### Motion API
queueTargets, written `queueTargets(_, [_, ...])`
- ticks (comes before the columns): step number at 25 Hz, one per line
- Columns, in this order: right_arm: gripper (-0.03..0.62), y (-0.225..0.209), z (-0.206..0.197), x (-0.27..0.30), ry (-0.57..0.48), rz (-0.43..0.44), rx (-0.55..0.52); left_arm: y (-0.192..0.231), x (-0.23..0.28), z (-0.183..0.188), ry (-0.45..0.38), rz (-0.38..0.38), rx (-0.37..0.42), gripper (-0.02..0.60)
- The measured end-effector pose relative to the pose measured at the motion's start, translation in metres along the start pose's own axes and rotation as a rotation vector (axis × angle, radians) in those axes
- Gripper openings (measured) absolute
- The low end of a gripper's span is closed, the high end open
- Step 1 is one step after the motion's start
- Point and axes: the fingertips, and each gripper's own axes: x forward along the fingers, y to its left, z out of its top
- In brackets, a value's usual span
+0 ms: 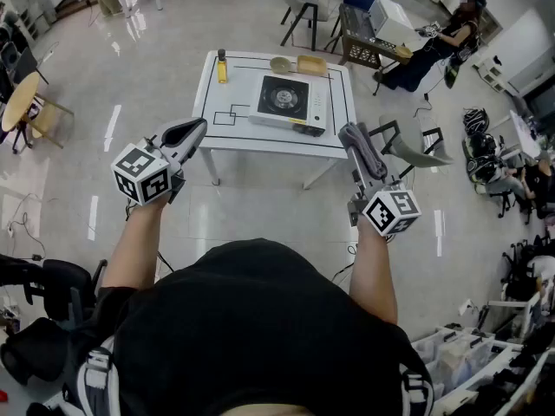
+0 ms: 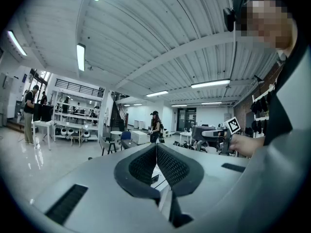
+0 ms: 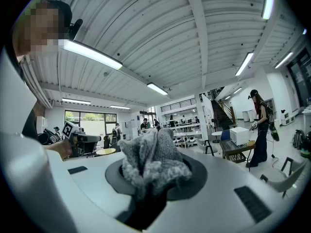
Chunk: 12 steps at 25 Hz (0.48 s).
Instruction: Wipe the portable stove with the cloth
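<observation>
Right tool point(image 1: 356, 139) clamps cloth point(image 3: 155, 160), left tool point(image 2: 156, 149) shut

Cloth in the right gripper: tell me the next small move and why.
Probably carry the right gripper forward toward the portable stove. Its jaws are shut on the cloth, but the stove sits on the table well ahead, out of contact, so wiping cannot start yet.

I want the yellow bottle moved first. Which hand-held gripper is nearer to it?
Left. The left hand-held gripper hangs off the table's left side, where the bottle stands; the right hand-held gripper, with the cloth, is off the right side.
</observation>
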Motion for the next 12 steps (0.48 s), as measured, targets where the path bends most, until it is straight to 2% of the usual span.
queueTargets(12, [0.112, 0.024, -0.017, -0.004, 0.012, -0.064, 0.031, 0.01, -0.028, -0.005, 0.006, -0.023, 0.0, 0.023])
